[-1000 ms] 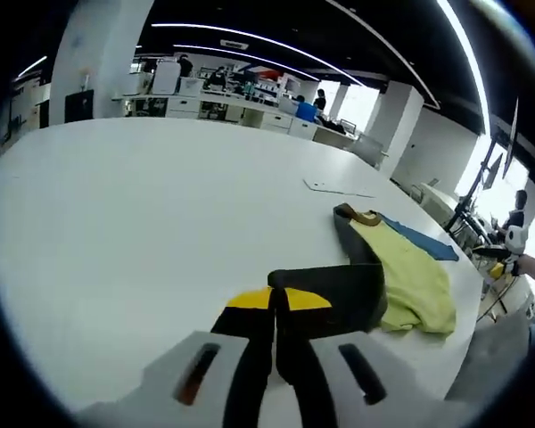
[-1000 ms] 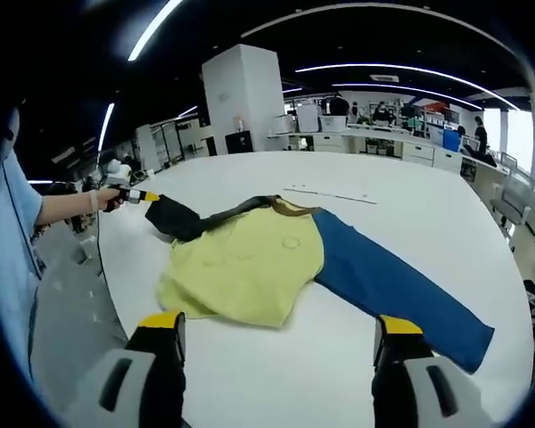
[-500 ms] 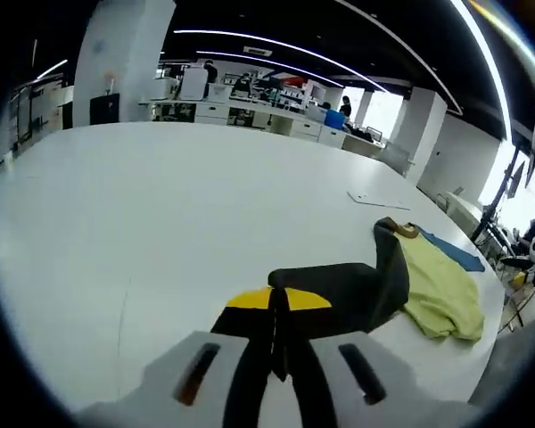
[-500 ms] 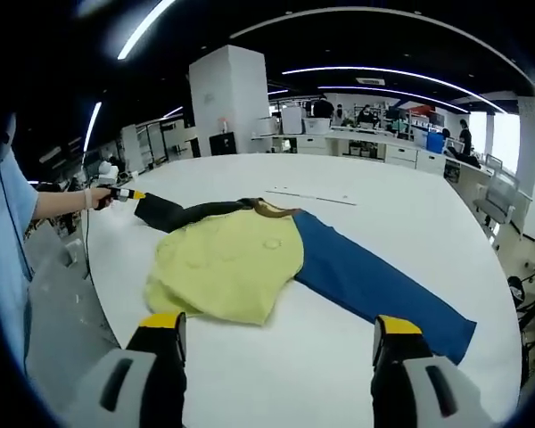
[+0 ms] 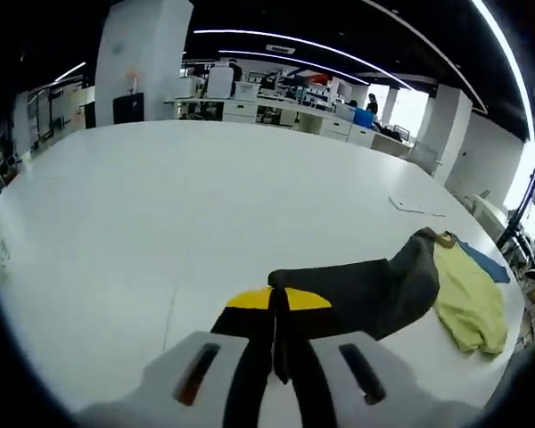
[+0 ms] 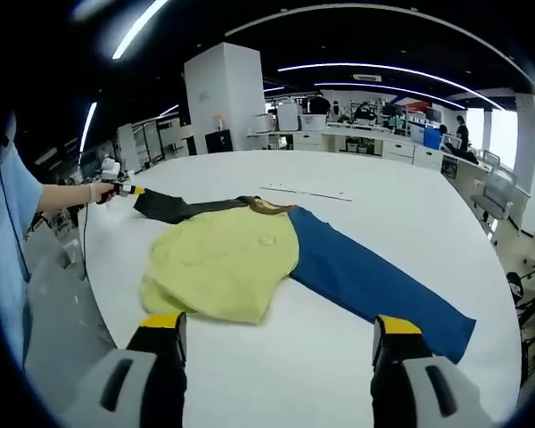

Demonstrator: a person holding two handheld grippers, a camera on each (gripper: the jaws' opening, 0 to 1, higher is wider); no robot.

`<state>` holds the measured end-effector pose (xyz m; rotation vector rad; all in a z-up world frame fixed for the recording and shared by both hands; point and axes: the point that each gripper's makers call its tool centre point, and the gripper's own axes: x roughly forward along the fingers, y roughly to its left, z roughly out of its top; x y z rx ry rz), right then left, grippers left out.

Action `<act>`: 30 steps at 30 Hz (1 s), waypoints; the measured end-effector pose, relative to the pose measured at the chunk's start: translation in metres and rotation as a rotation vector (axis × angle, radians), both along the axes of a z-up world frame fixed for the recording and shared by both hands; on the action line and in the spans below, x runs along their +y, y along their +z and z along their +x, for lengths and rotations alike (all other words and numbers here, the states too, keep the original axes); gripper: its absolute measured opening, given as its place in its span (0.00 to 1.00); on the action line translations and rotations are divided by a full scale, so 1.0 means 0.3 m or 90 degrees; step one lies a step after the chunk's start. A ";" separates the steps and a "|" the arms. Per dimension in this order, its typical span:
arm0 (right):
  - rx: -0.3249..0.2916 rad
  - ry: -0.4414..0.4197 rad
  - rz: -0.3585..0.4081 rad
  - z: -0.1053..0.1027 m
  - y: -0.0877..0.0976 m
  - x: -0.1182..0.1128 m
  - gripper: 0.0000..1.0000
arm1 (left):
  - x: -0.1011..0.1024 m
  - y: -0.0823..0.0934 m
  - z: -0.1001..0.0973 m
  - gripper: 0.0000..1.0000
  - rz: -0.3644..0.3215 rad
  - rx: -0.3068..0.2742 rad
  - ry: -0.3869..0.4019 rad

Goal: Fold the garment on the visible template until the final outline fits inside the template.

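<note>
A garment with a yellow-green body [image 6: 223, 263], a blue sleeve [image 6: 374, 285] and a black sleeve [image 6: 174, 208] lies on the white table [image 6: 383, 192]. In the left gripper view my left gripper [image 5: 277, 308] is shut on the end of the black sleeve [image 5: 366, 292], which stretches right toward the yellow-green body [image 5: 468, 299]. In the right gripper view the left gripper [image 6: 125, 189] holds that sleeve out at the far left. My right gripper [image 6: 276, 352] stands open above the table's near edge, apart from the cloth. A thin template line [image 6: 303, 192] shows beyond the collar.
A person's arm and blue sleeve [image 6: 18, 223] stand at the left table edge. Desks, a white pillar [image 6: 218, 98] and people fill the far office. Broad bare table [image 5: 205, 187] spreads ahead of the left gripper.
The left gripper has pulled the black sleeve outward, away from the body, so the sleeve now lies straighter. The right gripper has stayed open in about the same place.
</note>
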<state>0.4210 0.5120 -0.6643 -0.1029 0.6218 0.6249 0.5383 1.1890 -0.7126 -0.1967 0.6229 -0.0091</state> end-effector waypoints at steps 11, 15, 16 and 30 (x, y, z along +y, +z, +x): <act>0.008 -0.002 -0.004 0.014 -0.020 0.002 0.85 | 0.064 -0.091 0.018 0.00 -0.020 0.035 0.049; 0.012 -0.001 -0.007 0.021 -0.026 -0.003 0.85 | 0.070 -0.100 0.036 0.00 -0.010 0.036 0.051; 0.012 -0.002 -0.005 0.025 -0.025 -0.003 0.85 | 0.071 -0.104 0.040 0.00 -0.009 0.038 0.051; -0.021 -0.027 -0.014 0.057 -0.004 -0.034 0.82 | 0.086 -0.172 0.047 0.01 0.009 0.078 0.042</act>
